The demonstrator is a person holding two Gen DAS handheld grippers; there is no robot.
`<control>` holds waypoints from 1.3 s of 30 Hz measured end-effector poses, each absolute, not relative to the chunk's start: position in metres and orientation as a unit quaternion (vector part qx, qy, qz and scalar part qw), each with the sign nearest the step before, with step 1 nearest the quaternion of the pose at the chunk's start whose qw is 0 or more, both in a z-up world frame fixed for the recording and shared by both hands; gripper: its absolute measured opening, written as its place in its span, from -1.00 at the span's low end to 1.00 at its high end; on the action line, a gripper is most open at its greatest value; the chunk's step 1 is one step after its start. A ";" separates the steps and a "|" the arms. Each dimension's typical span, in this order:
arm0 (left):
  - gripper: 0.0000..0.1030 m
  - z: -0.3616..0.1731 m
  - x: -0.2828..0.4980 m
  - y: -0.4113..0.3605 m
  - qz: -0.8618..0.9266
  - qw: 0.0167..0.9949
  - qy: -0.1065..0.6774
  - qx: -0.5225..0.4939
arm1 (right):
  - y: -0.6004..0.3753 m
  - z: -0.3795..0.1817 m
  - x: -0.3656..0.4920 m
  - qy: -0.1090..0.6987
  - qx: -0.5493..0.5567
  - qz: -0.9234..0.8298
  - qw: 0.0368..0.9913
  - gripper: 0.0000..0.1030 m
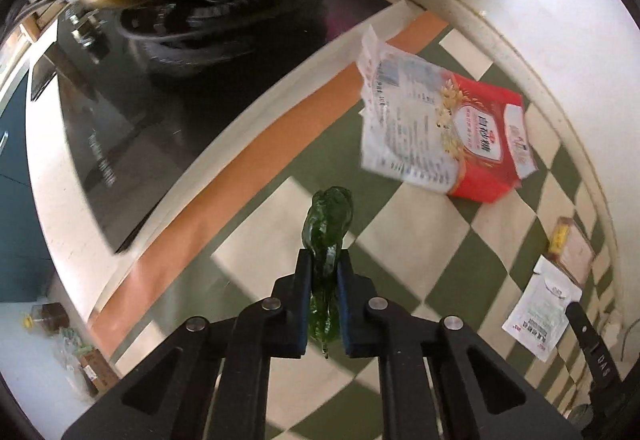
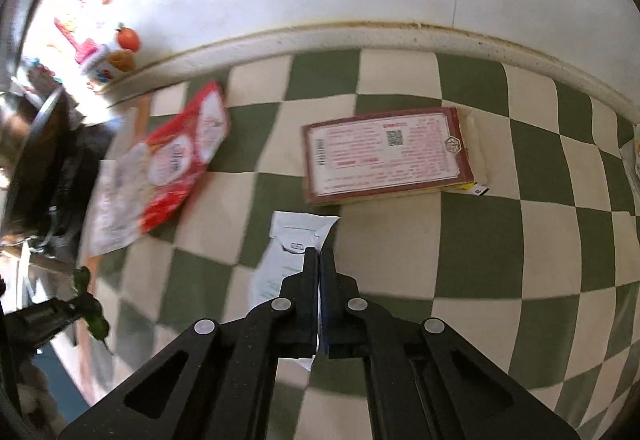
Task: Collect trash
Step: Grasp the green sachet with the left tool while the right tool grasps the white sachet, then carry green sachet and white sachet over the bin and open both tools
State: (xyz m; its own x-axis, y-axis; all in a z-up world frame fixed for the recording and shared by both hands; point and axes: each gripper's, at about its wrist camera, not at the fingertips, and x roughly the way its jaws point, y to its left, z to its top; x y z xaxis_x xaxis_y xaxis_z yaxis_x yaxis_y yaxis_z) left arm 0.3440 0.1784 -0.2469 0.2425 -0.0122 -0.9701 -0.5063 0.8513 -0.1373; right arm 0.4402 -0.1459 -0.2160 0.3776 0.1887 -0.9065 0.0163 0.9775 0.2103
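The left gripper (image 1: 324, 260) has its jaws clamped on a crumpled green wrapper (image 1: 328, 224), which sticks up past the fingertips toward 12 o'clock, lifted above the checkered mat (image 1: 400, 232). At about 2 o'clock from those jaws lies a red and white sugar bag (image 1: 444, 127), flat on the mat. Farther out, near 4 o'clock, a white sachet (image 1: 540, 308) sits beside a red-bordered box (image 1: 572, 248). At 10 o'clock a black glass stovetop (image 1: 132, 127) carries a dark pan (image 1: 224, 19).

The right gripper (image 2: 319, 256) has its jaws pressed together on the thin edge of the white sachet (image 2: 284, 252), which spreads from the tips toward 11 o'clock over the mat (image 2: 472, 240). Just beyond, at 1 o'clock, the red-bordered box (image 2: 384, 155) lies flat, label up. At 10 o'clock the sugar bag (image 2: 160, 167) is blurred. Low at 9 o'clock, the left gripper (image 2: 76, 302) shows with the green wrapper (image 2: 92, 304) in it.
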 end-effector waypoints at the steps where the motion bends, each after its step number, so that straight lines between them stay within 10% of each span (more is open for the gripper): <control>1: -0.84 -0.240 0.333 0.183 0.164 0.761 0.588 -0.220 | -0.144 -0.209 0.431 0.552 0.095 0.059 0.826 -0.99; 23: -0.84 -0.207 0.038 0.349 0.304 0.749 0.524 -0.268 | 0.156 -0.189 0.203 0.544 -0.018 0.333 0.770 -0.99; 39: -0.84 -0.537 -0.129 0.461 0.343 0.596 0.575 -0.443 | 0.326 -0.514 0.061 0.632 -0.152 0.372 0.663 -0.99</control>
